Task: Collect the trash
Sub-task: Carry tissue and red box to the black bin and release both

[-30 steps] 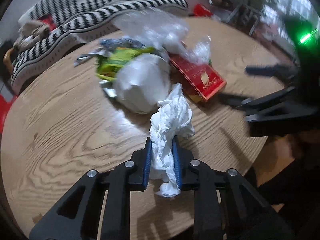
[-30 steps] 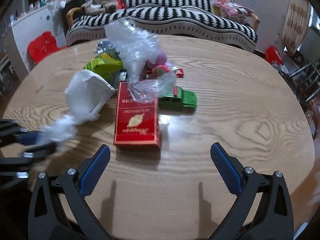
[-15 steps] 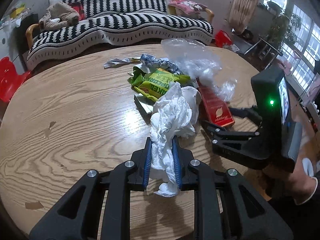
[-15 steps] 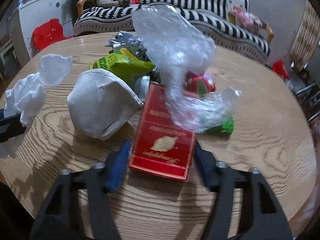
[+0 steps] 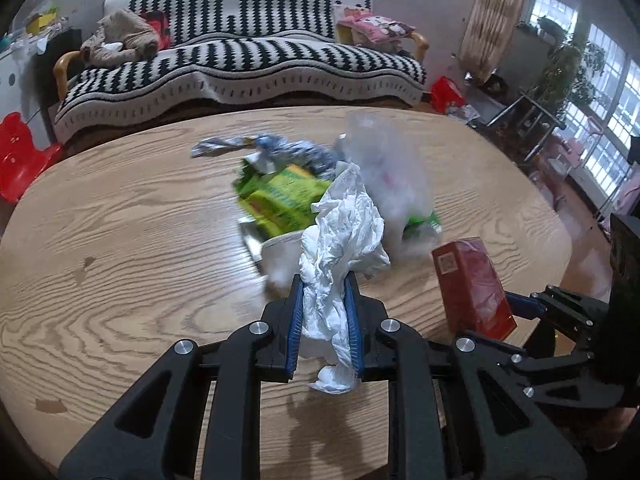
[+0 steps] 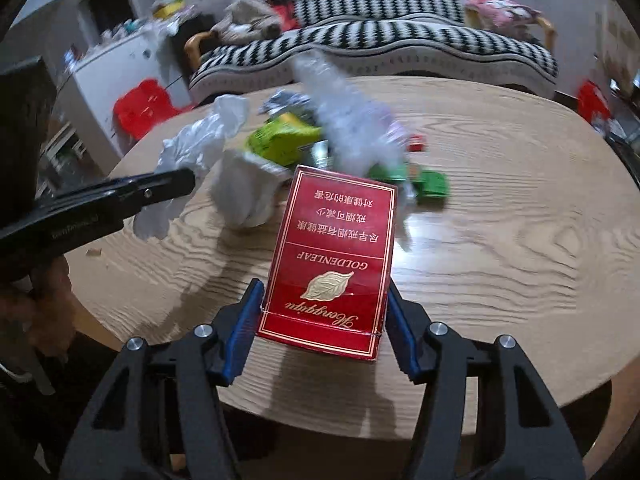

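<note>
My left gripper [image 5: 322,322] is shut on a crumpled white tissue [image 5: 344,240] and holds it above the wooden table [image 5: 120,248]. My right gripper [image 6: 324,320] is shut on a red cigarette box [image 6: 334,252] and holds it lifted off the table; the box also shows in the left wrist view [image 5: 472,284]. The left gripper with the tissue [image 6: 200,144] shows at the left of the right wrist view. On the table lie a white paper cup [image 6: 248,188], a green snack wrapper [image 5: 280,196], a clear plastic bag [image 5: 384,168] and a green toy car [image 6: 428,184].
A silvery blue wrapper [image 5: 256,146] lies behind the pile. A black-and-white striped sofa [image 5: 240,64] stands beyond the table. A red stool [image 5: 20,152] is at the left. Shelves and plants [image 5: 560,92] stand at the right by the windows.
My right gripper moved forward, closed on the red cigarette box and lifted it off the table. My left gripper kept hold of the tissue and shifted its view toward the sofa.
</note>
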